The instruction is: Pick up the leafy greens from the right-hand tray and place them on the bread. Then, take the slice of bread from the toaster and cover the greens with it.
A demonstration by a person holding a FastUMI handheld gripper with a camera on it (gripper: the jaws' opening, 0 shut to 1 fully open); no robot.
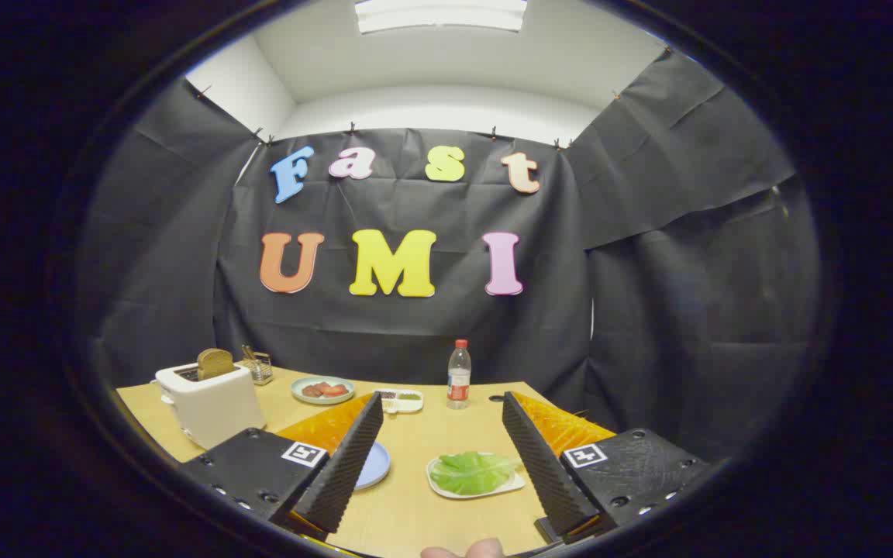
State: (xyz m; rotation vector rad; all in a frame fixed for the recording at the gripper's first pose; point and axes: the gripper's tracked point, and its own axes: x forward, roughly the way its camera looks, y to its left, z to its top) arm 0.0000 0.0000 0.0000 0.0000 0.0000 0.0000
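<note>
A flat green leaf (474,472) lies on a small white tray (440,488) between the wide-open fingers of the gripper (442,449). Beyond, a white toaster (210,403) holds bread (215,362); a bottle (459,375) stands nearby.

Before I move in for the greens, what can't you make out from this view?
- Blue plate: mostly hidden behind the left finger; whether the bread lies on it cannot be told.
- Small tray by the bottle: contents too small to identify.
- Toaster: slots seen side-on; one slice sticks up, a second cannot be judged.
- Gripper: fingers spread, holding nothing; leafy greens lie between them on their tray.
</note>
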